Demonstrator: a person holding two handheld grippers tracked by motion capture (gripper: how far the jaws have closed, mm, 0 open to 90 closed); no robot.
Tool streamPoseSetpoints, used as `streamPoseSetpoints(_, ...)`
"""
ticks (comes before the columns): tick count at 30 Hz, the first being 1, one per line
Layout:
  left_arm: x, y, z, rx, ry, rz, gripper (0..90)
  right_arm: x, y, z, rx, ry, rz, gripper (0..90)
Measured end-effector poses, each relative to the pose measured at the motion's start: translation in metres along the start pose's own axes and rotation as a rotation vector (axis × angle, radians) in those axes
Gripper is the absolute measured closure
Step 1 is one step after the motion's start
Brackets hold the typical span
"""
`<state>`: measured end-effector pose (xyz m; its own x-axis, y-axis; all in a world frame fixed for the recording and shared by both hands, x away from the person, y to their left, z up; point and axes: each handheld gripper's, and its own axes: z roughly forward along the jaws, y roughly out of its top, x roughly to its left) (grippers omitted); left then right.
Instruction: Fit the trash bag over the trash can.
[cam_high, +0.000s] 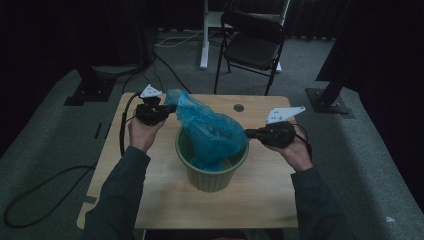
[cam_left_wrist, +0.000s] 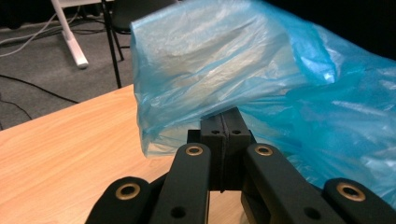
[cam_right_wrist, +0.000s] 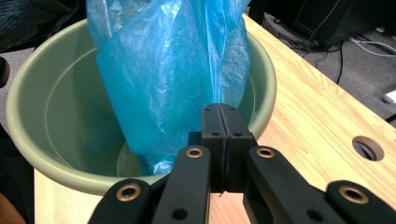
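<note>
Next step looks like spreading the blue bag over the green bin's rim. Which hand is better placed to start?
Probably right. The right gripper, shut on the blue bag, sits at the green bin rim; the left gripper pinches the bag's far end, away from it.

Dim room here, light low all round, and dark curtains (cam_high: 45, 35) close off the far and side edges. Grey carpet floor (cam_high: 45, 145) spreads everywhere, a shade brighter near the middle. At the far side a black folding chair (cam_high: 252, 45) stands just beyond the light wooden table (cam_high: 165, 200), which has a round cable hole (cam_high: 238, 107) near its far edge. Beside the chair, a white stand leg (cam_high: 204, 35) rises from the carpet. Black stand bases sit far left (cam_high: 90, 90) and far right (cam_high: 327, 100). A black cable (cam_high: 35, 195) loops across the floor at the near left.
</note>
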<state>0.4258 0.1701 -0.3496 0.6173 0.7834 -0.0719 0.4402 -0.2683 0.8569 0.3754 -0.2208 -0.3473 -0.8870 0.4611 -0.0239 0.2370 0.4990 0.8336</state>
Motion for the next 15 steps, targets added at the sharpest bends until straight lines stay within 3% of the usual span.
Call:
streamPoseSetpoints(2, -0.006, 0.0, 0.002, -0.006, -0.022, 0.02, 90.0, 0.0, 0.001, 0.0, -0.006, -0.001, 0.003, 86.1)
streamPoseSetpoints(4, -0.011, 0.001, 0.003, -0.014, -0.032, 0.034, 89.9, 0.0, 0.005, 0.0, -0.027, -0.007, 0.002, 75.6)
streamPoseSetpoints(7, -0.014, 0.002, 0.004, -0.015, -0.035, 0.04, 89.9, 0.001, 0.011, 0.0, -0.049, -0.015, 0.009, 74.1)
streamPoseSetpoints(8, -0.021, 0.004, 0.005, -0.025, -0.047, 0.067, 89.9, 0.002, 0.019, 0.002, -0.056, -0.038, -0.005, 67.1)
streamPoseSetpoints(15, -0.033, 0.008, 0.005, -0.049, -0.07, 0.099, 89.8, 0.008, 0.041, 0.023, 0.001, -0.114, -0.054, 59.1)
